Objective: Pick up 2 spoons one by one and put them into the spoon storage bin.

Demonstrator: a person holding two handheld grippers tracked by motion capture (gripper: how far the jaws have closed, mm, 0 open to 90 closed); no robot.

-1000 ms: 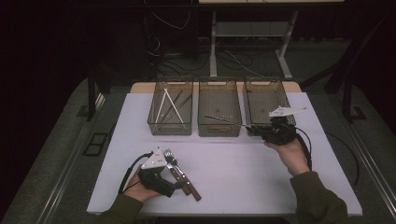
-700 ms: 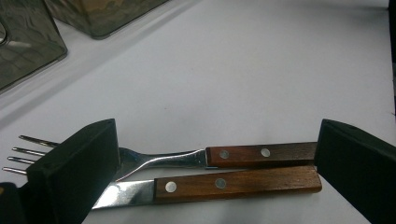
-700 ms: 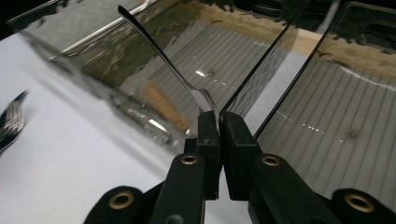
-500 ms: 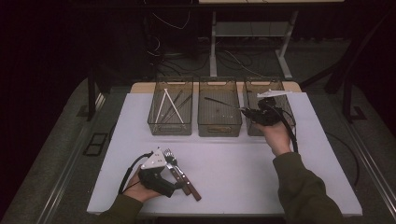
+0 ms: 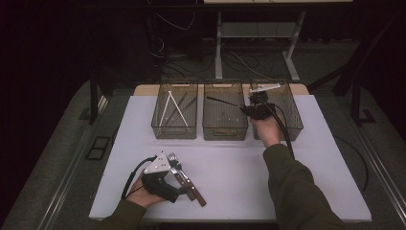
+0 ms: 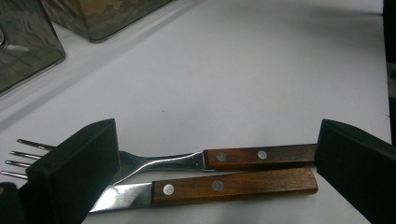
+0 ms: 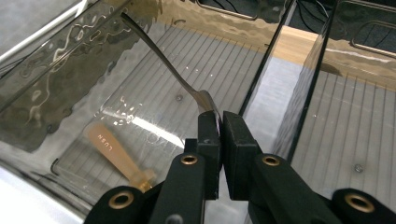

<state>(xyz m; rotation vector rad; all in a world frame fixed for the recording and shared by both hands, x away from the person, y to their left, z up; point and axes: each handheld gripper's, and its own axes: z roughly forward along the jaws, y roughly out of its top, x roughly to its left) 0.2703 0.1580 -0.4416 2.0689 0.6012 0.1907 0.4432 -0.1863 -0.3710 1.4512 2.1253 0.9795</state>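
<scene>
A wooden-handled fork [image 6: 233, 157] and a matching knife [image 6: 233, 185] lie side by side on the white table [image 5: 287, 163]. My left gripper [image 6: 217, 154] stands open around them, one jaw by the fork's neck and the other at the handle ends; from above, the left gripper [image 5: 181, 179] rests at the table's front left. My right gripper [image 7: 220, 123] is shut on the bowl end of a metal spoon [image 7: 161, 53]. From above, the right gripper [image 5: 256, 108] hangs over the wall between the middle bin [image 5: 225, 129] and the right bin [image 5: 294, 120], the spoon [image 5: 222, 101] reaching over the middle bin.
Three clear bins stand in a row at the back of the table. The left bin [image 5: 174, 129] holds white and dark sticks. A tan flat utensil [image 7: 116, 156] lies in the middle bin. Desk legs and cables stand behind the table.
My right hand has carried the spoon left and away from me, from in front of the right bin to the wall between the right and middle bins. The left gripper has stayed put.
</scene>
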